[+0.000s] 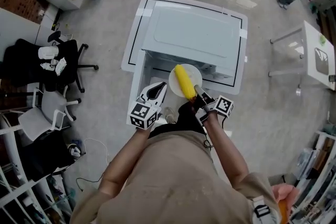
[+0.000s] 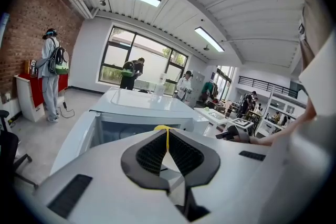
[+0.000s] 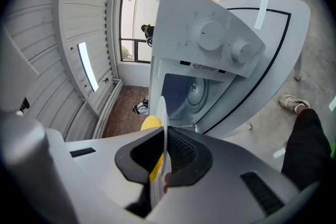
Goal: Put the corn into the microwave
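two tongs: both are clamped on one white plate, with nothing else between the pads.
left tongs point(image 1: 159, 88): jaws pinched narrow on the left rim of the plate point(image 1: 191, 68), which shows as a thin edge in the left gripper view.
right tongs point(image 1: 198, 90): jaws tight on the plate's near right rim.
corn point(image 1: 184, 81): lies loose across the plate's middle, one end by the right tongs; not yet inside.
plate: held in the air just in front of the oven mouth, over the table's near edge.
microwave point(image 1: 194, 31): stands on the table point(image 1: 131, 55), front toward the near edge, door apparently swung open on the left, cavity showing.
risk, roll: the cob is round and unsecured; any tilt between the two hands would likely send it off the rim.
risk, snag: rim or tongs may clip the door frame if the plate enters off-centre.
risk, slip: both grips are thin rim pinches; if one lets go, the plate pivots and drops.
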`<state>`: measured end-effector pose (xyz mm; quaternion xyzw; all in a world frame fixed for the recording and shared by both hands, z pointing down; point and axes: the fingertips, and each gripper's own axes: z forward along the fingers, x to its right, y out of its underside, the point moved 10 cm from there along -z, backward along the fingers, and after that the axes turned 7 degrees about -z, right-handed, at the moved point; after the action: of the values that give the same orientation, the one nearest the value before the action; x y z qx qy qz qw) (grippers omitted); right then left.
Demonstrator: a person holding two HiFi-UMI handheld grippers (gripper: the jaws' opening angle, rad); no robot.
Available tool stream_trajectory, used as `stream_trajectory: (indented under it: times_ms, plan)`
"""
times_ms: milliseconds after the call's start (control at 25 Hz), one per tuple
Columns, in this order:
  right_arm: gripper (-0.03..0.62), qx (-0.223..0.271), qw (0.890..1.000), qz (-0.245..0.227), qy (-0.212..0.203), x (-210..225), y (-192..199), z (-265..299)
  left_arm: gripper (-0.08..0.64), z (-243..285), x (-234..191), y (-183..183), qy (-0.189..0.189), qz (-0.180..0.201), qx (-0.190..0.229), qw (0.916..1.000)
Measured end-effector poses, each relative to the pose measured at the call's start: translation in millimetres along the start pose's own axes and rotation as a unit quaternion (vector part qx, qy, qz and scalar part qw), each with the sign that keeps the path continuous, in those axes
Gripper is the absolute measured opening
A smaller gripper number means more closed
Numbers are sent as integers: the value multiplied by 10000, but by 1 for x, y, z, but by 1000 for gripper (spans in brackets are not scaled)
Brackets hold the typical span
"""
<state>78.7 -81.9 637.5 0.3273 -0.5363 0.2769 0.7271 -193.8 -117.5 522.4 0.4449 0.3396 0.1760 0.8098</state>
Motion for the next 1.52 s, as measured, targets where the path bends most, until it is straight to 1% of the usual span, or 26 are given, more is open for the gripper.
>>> stream_trajectory:
  times_ms: [80,200,480,800,1040,1200,1520]
  plan:
    - [17,-12,10000,12,61,10,-2,10,5,7,-1,2,-45,5,-26,10000]
    - [17,-13,9999,-116,92,22,-5,25,5,16,-1,4,-101,31,-52,9999]
    - [17,209,9997,0,138,58,-2,56,5,29,-8,12,-250,101,-92,9996]
    - [17,453,9987,72,228,90,-5,79,5,42,-16,18,-354,279,-109,9989]
    - [17,709,9969,167,288,113,-9,96,5,54,-23,23,-442,263,-167,9985]
    - [17,873,9953,177,393,128,-11,106,5,54,-27,22,-545,264,-98,9981]
    - [17,1004,9937,316,394,136,-19,125,5,56,-32,27,-606,160,-116,9980]
